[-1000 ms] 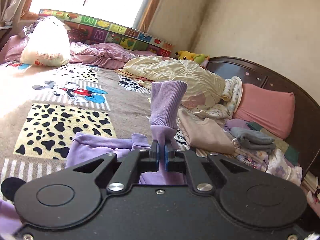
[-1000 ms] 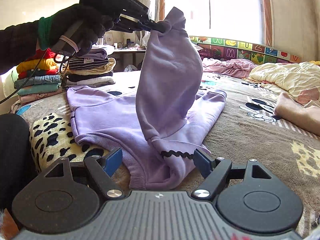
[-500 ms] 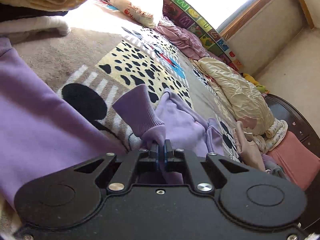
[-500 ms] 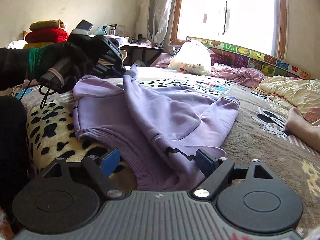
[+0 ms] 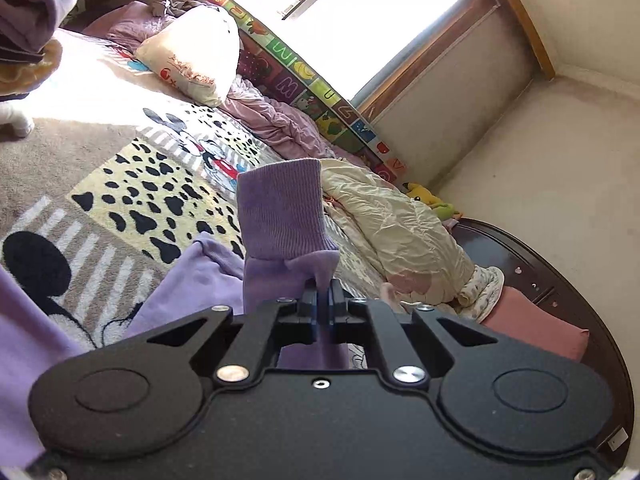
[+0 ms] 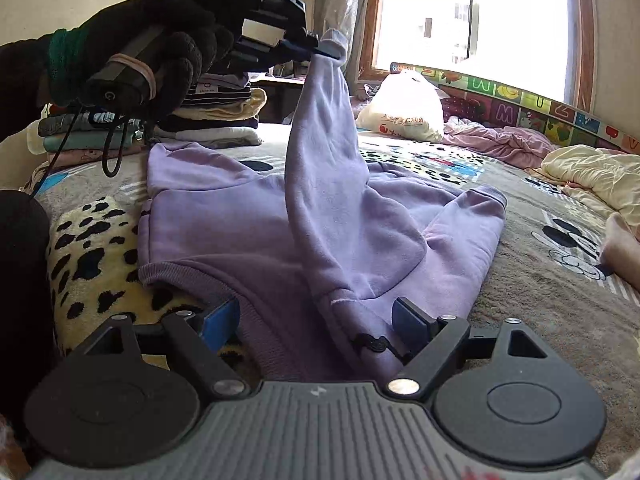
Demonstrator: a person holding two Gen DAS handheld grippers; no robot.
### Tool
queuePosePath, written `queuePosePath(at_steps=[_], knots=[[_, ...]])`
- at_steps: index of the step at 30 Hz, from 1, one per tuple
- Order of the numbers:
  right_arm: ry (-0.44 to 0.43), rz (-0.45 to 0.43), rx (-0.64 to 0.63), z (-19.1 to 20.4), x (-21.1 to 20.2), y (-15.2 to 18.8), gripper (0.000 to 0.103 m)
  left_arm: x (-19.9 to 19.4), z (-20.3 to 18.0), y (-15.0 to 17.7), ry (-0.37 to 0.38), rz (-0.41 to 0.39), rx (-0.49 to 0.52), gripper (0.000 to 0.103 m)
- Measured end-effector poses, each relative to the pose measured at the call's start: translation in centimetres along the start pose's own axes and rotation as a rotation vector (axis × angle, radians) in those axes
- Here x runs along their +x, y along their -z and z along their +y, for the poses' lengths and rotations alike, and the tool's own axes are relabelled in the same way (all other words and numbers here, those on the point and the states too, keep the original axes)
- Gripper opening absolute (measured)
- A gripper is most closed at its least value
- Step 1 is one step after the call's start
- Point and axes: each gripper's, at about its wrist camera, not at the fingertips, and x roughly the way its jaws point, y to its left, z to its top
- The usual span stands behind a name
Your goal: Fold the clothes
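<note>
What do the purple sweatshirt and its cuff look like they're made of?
Sweatshirt: looks like thick cotton-type fleece jersey, matte, draping in soft rounded folds; exact fibre unclear. Cuff: ribbed knit, with fine parallel ridges, likely stretchy. The left gripper is shut on the sleeve just below it.

Letters on the window-side mat
The alphabet mat (image 6: 516, 106) shows W, U and Z; other print stays unreadable.

Left gripper (image 5: 323, 292) clamped, raised, right gripper (image 6: 316, 320) spread wide, low
</note>
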Motion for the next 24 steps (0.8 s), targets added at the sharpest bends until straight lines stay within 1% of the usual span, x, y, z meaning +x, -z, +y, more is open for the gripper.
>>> queuePosePath(at_steps=[2,5,8,11,14,16,19,24], knots=[[0.001,-0.016,0.024,-0.4,-0.4,0.0,0.083,2.1,-2.6,0.6,0.001,0.019,0.071,0.003],[0.01,-0.036,0.037,-0.6,-1.2,0.0,0.083,5.9,-4.8,1.9,-0.001,0.055,0.097,0.003],[-0.019,0.007,0.053,-0.9,-0.8,0.5,0.083,9.8,-6.4,3.6,-0.043,0.092,0.128,0.003],[-0.03,0.022,0.035,-0.6,-0.8,0.8,0.083,13.5,-6.9,5.5,-0.105,0.129,0.155,0.003],[-0.054,0.037,0.029,-0.3,-0.7,1.1,0.084,16.4,-6.7,6.4,-0.161,0.147,0.164,0.003],[-0.061,0.044,0.017,-0.1,-0.7,1.2,0.085,17.7,-6.4,6.5,-0.2,0.147,0.16,0.003],[-0.075,0.045,0.015,0.0,-0.7,1.3,0.086,18.8,-6.1,6.4,-0.233,0.142,0.175,0.003],[-0.07,0.049,-0.002,0.3,-0.7,1.2,0.086,20.7,-6.1,7.8,-0.28,0.194,0.289,0.003]])
